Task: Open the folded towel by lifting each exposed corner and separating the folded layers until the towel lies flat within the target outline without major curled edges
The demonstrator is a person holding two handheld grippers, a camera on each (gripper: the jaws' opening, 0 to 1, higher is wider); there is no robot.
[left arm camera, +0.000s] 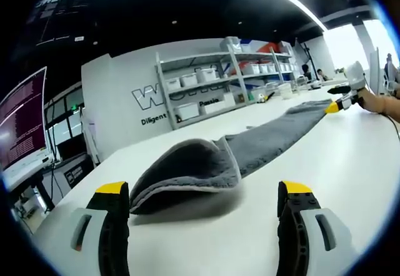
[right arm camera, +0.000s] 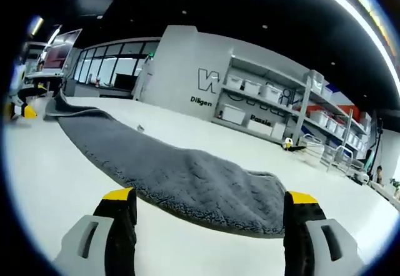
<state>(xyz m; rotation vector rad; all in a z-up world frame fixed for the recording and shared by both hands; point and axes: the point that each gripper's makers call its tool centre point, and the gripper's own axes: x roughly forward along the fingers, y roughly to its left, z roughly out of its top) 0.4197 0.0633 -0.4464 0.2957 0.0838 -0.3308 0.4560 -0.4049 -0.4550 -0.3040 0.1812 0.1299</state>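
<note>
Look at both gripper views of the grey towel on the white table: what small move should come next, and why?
Probably ease the left gripper forward to pinch the curled top layer of the towel and lift it back. Its jaws stand open on either side of that raised fold, so this end is not yet flat. The right gripper is open too, before the flatter end.

White table (left arm camera: 350,157) carries the scene. Beyond its far edge, metal shelving (left arm camera: 212,85) holds white bins (right arm camera: 253,88); a monitor (left arm camera: 22,120) glows beside windows (right arm camera: 106,70).
</note>
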